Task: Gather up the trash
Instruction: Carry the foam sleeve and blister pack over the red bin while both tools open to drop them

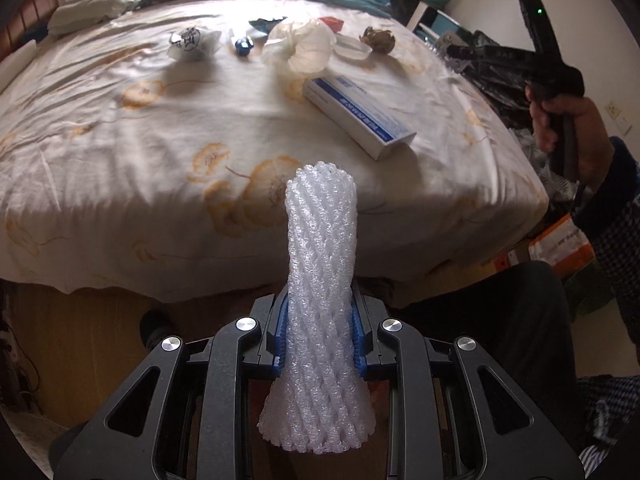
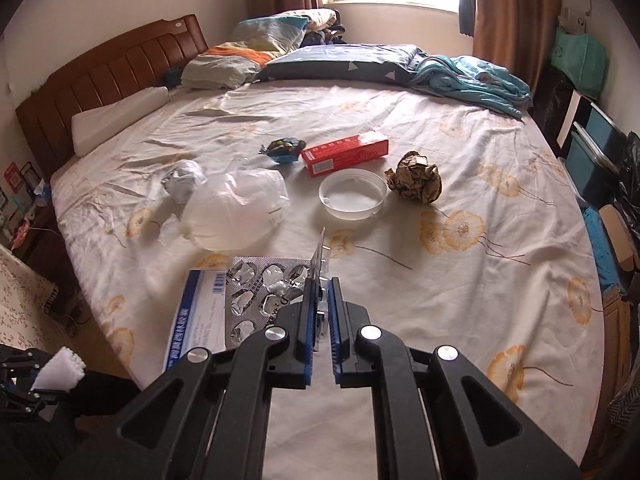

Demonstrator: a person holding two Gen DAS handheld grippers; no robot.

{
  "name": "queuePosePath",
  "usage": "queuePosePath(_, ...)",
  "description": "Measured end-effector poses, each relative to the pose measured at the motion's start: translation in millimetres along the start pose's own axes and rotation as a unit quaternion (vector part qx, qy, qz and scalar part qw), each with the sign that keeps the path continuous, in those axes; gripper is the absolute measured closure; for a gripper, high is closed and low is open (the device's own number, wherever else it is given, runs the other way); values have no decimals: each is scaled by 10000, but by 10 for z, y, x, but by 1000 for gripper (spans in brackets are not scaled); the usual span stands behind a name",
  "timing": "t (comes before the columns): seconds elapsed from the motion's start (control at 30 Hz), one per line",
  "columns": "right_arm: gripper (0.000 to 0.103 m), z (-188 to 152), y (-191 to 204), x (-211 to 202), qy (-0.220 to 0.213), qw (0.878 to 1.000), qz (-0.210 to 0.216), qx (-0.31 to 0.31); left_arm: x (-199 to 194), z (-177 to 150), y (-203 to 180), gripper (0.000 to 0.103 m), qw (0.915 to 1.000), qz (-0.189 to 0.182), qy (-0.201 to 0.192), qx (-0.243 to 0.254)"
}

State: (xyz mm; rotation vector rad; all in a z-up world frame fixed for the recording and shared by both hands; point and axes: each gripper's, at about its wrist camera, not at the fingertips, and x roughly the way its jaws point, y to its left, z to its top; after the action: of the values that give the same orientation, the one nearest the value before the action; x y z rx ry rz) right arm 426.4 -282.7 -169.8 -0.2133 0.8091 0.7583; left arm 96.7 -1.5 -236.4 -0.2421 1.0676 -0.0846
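Observation:
My left gripper (image 1: 319, 300) is shut on a white foam net sleeve (image 1: 322, 240), which stands up between the blue pads just off the bed's front edge. My right gripper (image 2: 322, 284) is shut on a silver blister pack (image 2: 319, 258) held on edge over the bed. A second, emptied blister sheet (image 2: 260, 296) lies flat just to its left, beside a blue-and-white carton (image 2: 196, 316). Further up the bed lie a clear plastic bag (image 2: 236, 208), a crumpled silver-white wad (image 2: 184, 180), a blue wrapper (image 2: 282, 150), a red box (image 2: 344, 152), a clear plastic lid (image 2: 352, 196) and a brown paper ball (image 2: 416, 182).
The floral bedsheet (image 2: 480, 300) covers the bed, with pillows and a teal blanket (image 2: 472, 76) at the far end. A wooden headboard (image 2: 104, 80) stands on the left. Boxes and dark bags (image 2: 600, 152) crowd the right side. A person's hand (image 1: 568, 120) grips the right tool.

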Motion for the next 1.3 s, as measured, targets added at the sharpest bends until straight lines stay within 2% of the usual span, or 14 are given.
queuePosePath(0.17, 96, -449, 691, -558, 89, 9977, 526, -425, 256, -399, 13, 78, 9982, -110, 576, -139)
queuePosePath(0.3, 96, -927, 1117, -610, 535, 9934, 812, -614, 610, -675, 98, 78, 9918, -351, 1162, -405)
queuePosePath(0.43, 96, -1455, 1350, -346, 1237, 9855, 941, -682, 1008, -895, 247, 78, 9836, -363, 1611, -722)
queuePosePath(0.57, 96, -1925, 1457, 48, 2039, 9710, 1017, -728, 1342, -1024, 313, 78, 9761, -408, 1963, -838)
queuePosePath(0.67, 96, -2190, 1559, 324, 2450, 9602, 934, -962, 1569, -1073, 361, 78, 9695, -443, 2227, -917)
queuePosePath(0.97, 96, -2646, 1733, 1085, 3314, 9330, 800, -1152, 2072, -1266, 456, 78, 9562, -403, 2732, -965)
queuePosePath(1.07, 96, -2757, 1743, 1222, 3525, 9236, 808, -1272, 2110, -1282, 485, 76, 9567, -377, 2712, -987)
queuePosePath(1.1, 96, -2780, 1747, 1254, 3568, 9216, 831, -1283, 2113, -1279, 507, 57, 9566, -406, 2693, -1033)
queuePosePath(1.13, 95, -2804, 1751, 1280, 3620, 9193, 865, -1276, 2118, -1275, 527, 13, 9568, -415, 2671, -1070)
queuePosePath(1.17, 81, -2827, 1748, 1319, 3685, 9165, 916, -1258, 2114, -1268, 557, 7, 9583, -395, 2614, -1088)
queuePosePath(1.2, 60, -2835, 1725, 1352, 3725, 9144, 986, -1244, 2113, -1258, 568, 5, 9595, -348, 2588, -1058)
queuePosePath(1.23, 4, -2838, 1725, 1365, 3688, 9155, 998, -1257, 2110, -1254, 571, 6, 9608, -295, 2573, -992)
queuePosePath(1.3, 4, -2855, 1699, 1343, 3580, 9200, 949, -1282, 2073, -1231, 540, 6, 9632, -162, 2545, -851)
